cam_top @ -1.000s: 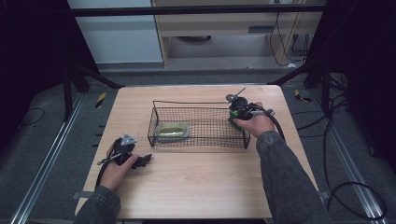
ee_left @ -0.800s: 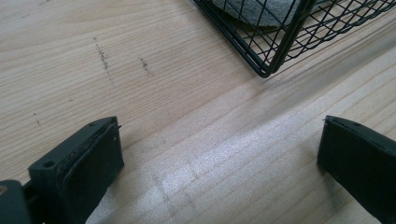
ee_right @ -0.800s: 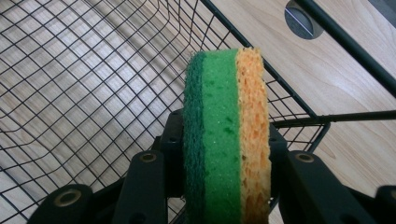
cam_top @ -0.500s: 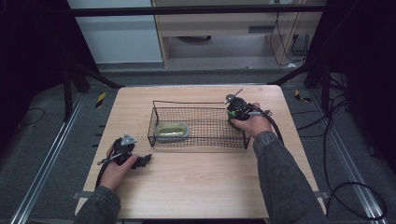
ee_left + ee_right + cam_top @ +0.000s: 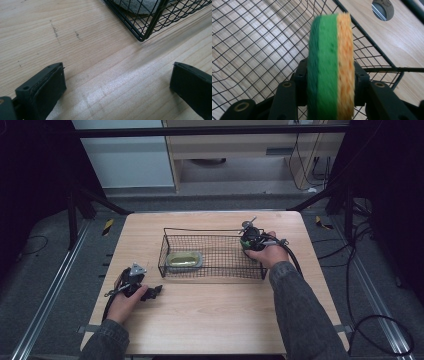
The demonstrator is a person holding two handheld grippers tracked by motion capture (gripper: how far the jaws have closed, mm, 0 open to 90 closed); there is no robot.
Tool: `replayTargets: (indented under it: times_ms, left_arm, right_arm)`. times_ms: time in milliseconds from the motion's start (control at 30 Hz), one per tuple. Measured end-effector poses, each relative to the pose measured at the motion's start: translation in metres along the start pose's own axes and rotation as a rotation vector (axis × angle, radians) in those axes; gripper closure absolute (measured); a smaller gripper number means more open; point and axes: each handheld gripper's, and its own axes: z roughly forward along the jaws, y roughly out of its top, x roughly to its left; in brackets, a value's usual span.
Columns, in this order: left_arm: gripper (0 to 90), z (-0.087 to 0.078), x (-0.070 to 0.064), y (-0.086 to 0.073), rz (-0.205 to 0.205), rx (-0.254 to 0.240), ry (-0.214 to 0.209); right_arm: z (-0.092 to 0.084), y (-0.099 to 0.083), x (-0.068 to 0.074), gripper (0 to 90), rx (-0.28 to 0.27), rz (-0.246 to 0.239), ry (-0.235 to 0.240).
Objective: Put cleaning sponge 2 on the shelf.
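Note:
A green and orange sponge [image 5: 332, 62] stands on edge between the jaws of my right gripper [image 5: 330, 75], whose pads still press its two faces. Those jaws have just been opening a little, with the sponge between them. The right gripper [image 5: 248, 241] hangs over the right end of a black wire basket [image 5: 200, 229], and the mesh [image 5: 249, 37] lies below the sponge. A flat greenish-grey pad [image 5: 184, 259] lies in the basket's left end. My left gripper [image 5: 155, 291] rests on the table near the basket's front left corner [image 5: 143, 37], its jaws wide open [image 5: 117, 75] over bare wood.
The wooden table [image 5: 215, 315] has free room in front of the basket. A round grey hole or disc [image 5: 382, 8] sits in the tabletop beyond the basket's rim. Dark frame bars and cables surround the table.
My right gripper has shifted slightly to the left over the basket's right end with the sponge. The left gripper has stayed put.

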Motion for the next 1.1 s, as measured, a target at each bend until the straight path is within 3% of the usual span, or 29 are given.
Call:
replayTargets:
  times_ms: [500, 667, 1100]
  left_arm:
    - [0.0, 0.000, 0.000, 0.000, 0.001, 0.000, -0.001]
    - [0.0, 0.000, 0.000, 0.000, 0.001, -0.003, 0.001]
    - [0.0, 0.000, 0.000, 0.000, 0.002, -0.002, 0.000]
  right_arm:
    - [-0.010, 0.003, 0.009, 50.4, -0.018, -0.013, 0.015]
    - [-0.013, 0.001, 0.013, 50.0, -0.038, 0.014, 0.048]
    - [-0.016, -0.009, 0.015, 46.6, -0.039, 0.033, 0.077]
